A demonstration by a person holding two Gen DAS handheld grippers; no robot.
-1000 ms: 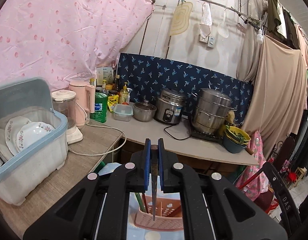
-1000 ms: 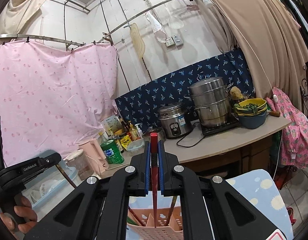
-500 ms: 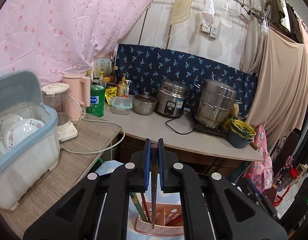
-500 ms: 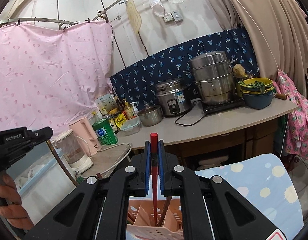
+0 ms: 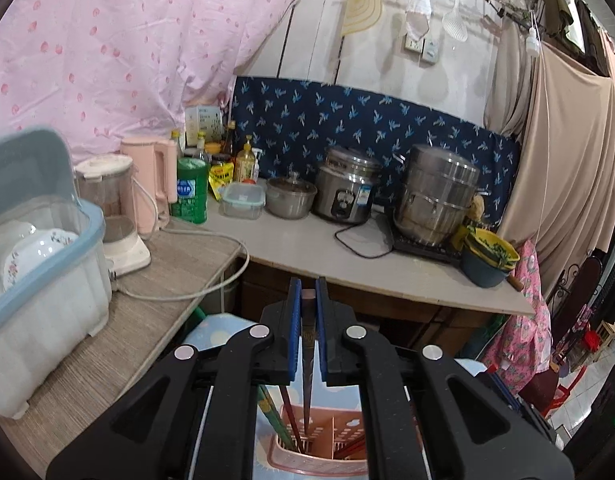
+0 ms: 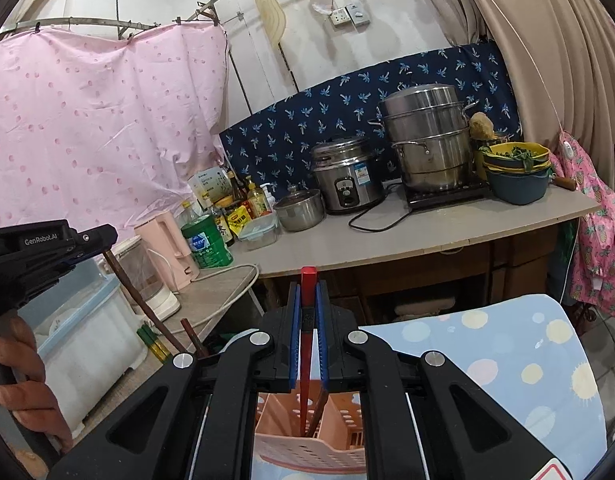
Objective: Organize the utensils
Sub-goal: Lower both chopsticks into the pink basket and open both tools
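Left gripper (image 5: 308, 300): clamped on a dark brown chopstick (image 5: 307, 364), tip down inside the pink utensil holder (image 5: 315, 458).
Right gripper (image 6: 308, 300): clamped on a red chopstick (image 6: 306, 344), tip inside the same holder.
Holder: stands on a blue dotted cloth (image 6: 507, 360), other chopsticks already in it.

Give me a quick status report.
Left gripper shut on brown chopstick. Right gripper shut on red chopstick. Both tips over pink holder. Nothing blocking.
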